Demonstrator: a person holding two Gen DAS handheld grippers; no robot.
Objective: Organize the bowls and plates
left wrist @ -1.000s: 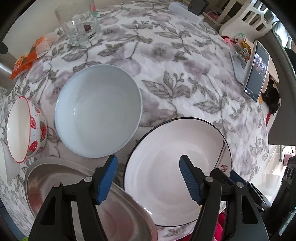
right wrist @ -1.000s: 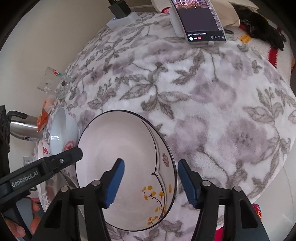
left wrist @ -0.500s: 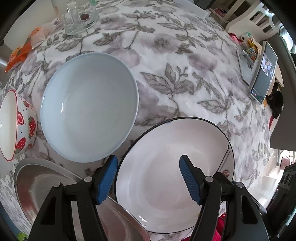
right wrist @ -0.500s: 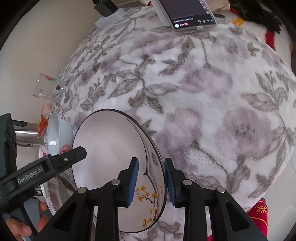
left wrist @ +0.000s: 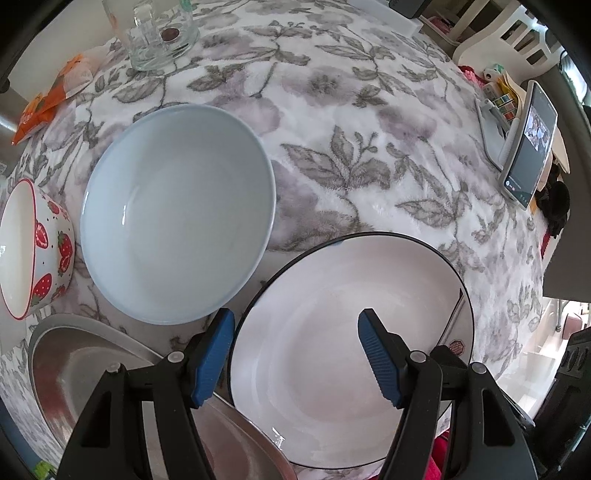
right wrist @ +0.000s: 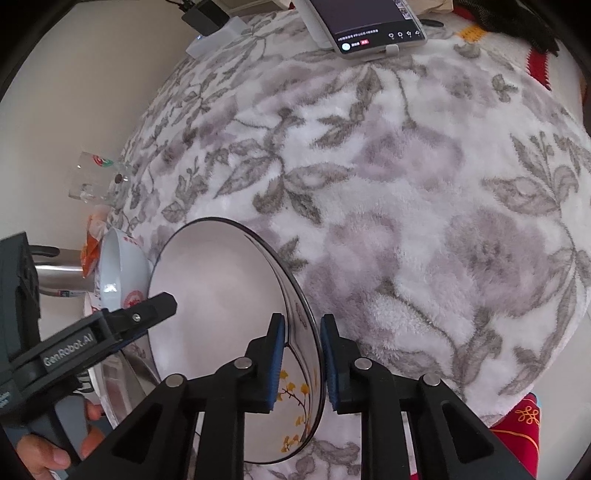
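Observation:
A white black-rimmed plate [left wrist: 343, 354] with yellow flowers lies near the table's front edge. My right gripper [right wrist: 302, 360] is shut on its rim, and the plate [right wrist: 221, 295] looks tilted in the right wrist view. My left gripper [left wrist: 295, 354] is open and hovers over the plate, one finger at its left rim. A pale blue bowl [left wrist: 177, 214] sits beyond it. A strawberry bowl [left wrist: 33, 247] stands at the left. A steel plate [left wrist: 92, 373] lies at the lower left, partly under the black-rimmed plate.
A glass mug [left wrist: 155, 33] and an orange packet [left wrist: 51, 96] sit at the back left. A phone on a stand [left wrist: 528, 144] stands at the right edge, also in the right wrist view [right wrist: 369, 22]. A floral cloth [right wrist: 424, 184] covers the table.
My right gripper's fingers have closed from wide open onto the black-rimmed plate's rim. The left gripper has stayed open and shifted a little over the plate.

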